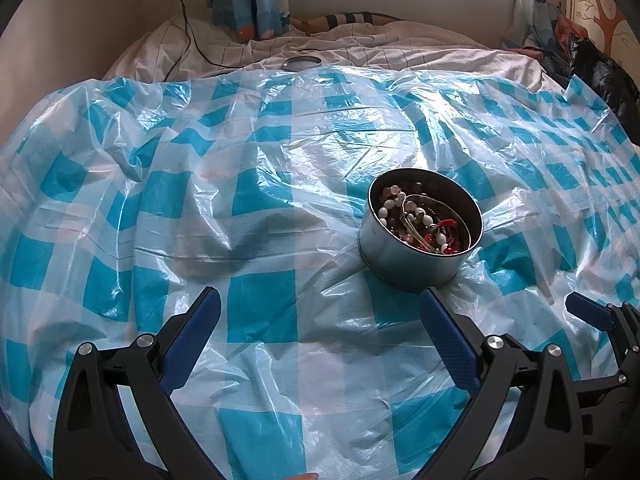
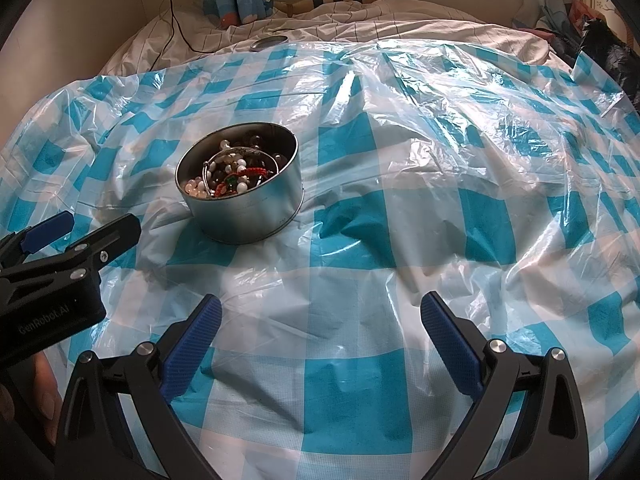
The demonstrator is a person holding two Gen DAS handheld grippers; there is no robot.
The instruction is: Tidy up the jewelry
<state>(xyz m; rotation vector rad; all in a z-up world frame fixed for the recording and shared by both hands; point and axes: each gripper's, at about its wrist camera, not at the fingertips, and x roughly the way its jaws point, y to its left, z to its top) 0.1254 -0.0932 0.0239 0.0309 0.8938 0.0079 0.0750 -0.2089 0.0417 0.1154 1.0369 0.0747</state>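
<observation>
Jewelry (image 1: 420, 220), a tangle of white beads, dark beads, red cord and a thin silver bangle, fills a round open silver metal tin (image 1: 412, 256) that stands on a crinkled blue-and-white checked plastic sheet (image 1: 260, 200) spread over a bed. In the right wrist view the same jewelry (image 2: 234, 176) shows inside the tin (image 2: 248, 216), which sits left of centre on the sheet (image 2: 400, 200). The left gripper (image 1: 320, 320) hovers low over the sheet with its blue-padded fingers spread wide and nothing between them; its right finger tip lies just beside the tin's near wall. The right gripper (image 2: 320, 324) is likewise spread wide and empty, with the tin well ahead and to its left. The left gripper (image 2: 68, 236) appears at the left edge of the right wrist view, near the tin. Beyond the sheet, a round flat metal lid (image 1: 301, 63) rests on white grid-patterned bedding (image 1: 360, 52), with a black cable (image 1: 188, 28) trailing across it and a blue patterned curtain (image 1: 248, 0) hanging behind.
</observation>
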